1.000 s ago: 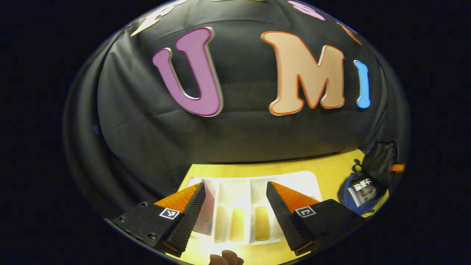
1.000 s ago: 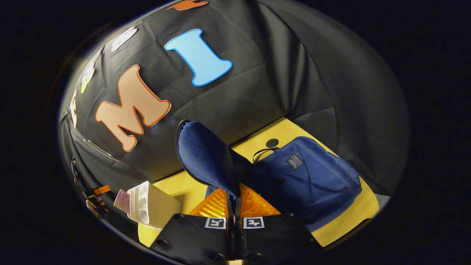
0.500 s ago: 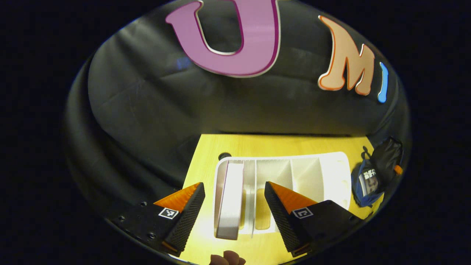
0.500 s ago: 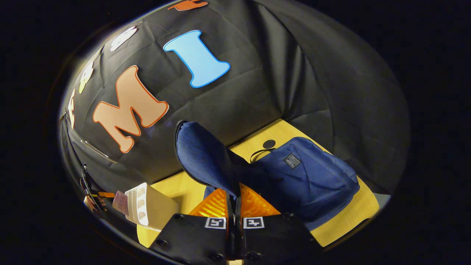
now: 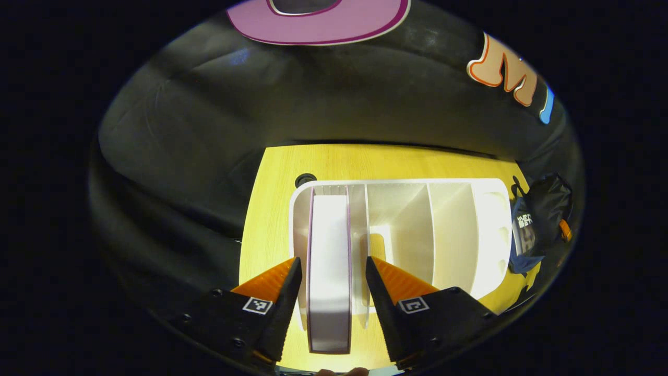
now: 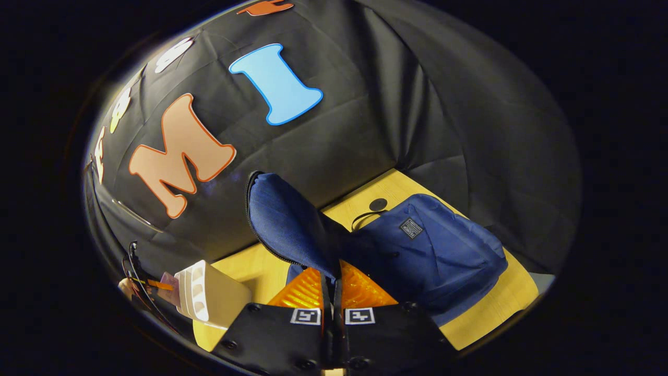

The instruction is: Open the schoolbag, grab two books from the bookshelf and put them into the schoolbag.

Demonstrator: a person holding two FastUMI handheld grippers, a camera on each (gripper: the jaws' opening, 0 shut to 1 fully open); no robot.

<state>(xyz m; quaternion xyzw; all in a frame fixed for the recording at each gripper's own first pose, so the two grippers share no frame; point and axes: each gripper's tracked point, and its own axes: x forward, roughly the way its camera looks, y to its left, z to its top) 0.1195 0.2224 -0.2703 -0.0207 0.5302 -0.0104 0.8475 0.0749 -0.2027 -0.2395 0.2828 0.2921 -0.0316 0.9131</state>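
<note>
Left hand-held gripper [image 5: 331, 292]: fingers spread, one on each side of a book [image 5: 329, 271], close beside its covers; contact cannot be told.
Book: upright, white page edge facing the camera, pinkish cover edges, in the leftmost compartment of the bookshelf [image 5: 454, 230].
Bookshelf: white, several dividers, on the table [image 5: 271, 209].
Table: yellow wood, dark round hole near the bookshelf's far left corner.
Schoolbag [image 5: 537, 224]: blue and black, just right of the bookshelf, open, a printed cover showing inside.
</note>
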